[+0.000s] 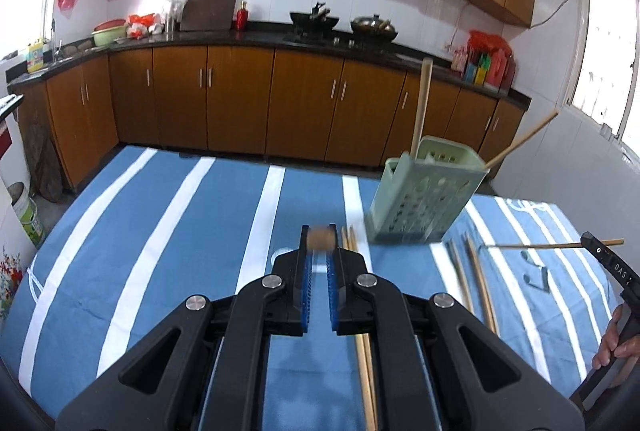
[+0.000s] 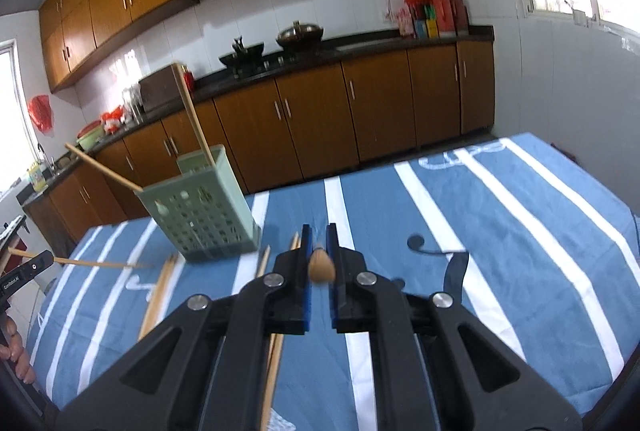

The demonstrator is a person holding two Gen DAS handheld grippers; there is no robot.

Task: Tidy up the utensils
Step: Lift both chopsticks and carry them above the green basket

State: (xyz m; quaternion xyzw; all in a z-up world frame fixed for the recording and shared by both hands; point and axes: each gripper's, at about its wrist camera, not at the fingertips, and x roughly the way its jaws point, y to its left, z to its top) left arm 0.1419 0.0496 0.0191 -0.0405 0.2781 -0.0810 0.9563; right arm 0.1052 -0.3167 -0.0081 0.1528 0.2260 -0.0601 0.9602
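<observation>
On the blue-and-white striped tablecloth, a pale green perforated utensil holder is standing upright, with two chopsticks already leaning out of its top, while several more loose chopsticks are lying on the cloth just beside its base. A single chopstick is being gripped end-on between the clenched blue pads of the left gripper, its blurred butt end showing at the fingertips. A second chopstick is being clamped the same way by the right gripper, and from the left wrist view its shaft is seen sticking out level above the cloth, clear of the table. The step in hand is judged to be the carrying of one picked-up chopstick per gripper towards the holder, which is being kept near and between the two hands. For the next move, each stick would need to be tipped closer to upright, its lower tip lined up over an open compartment, and the grip released only once the tip is inside the rim; care is called for so that the light holder is not being knocked over.
</observation>
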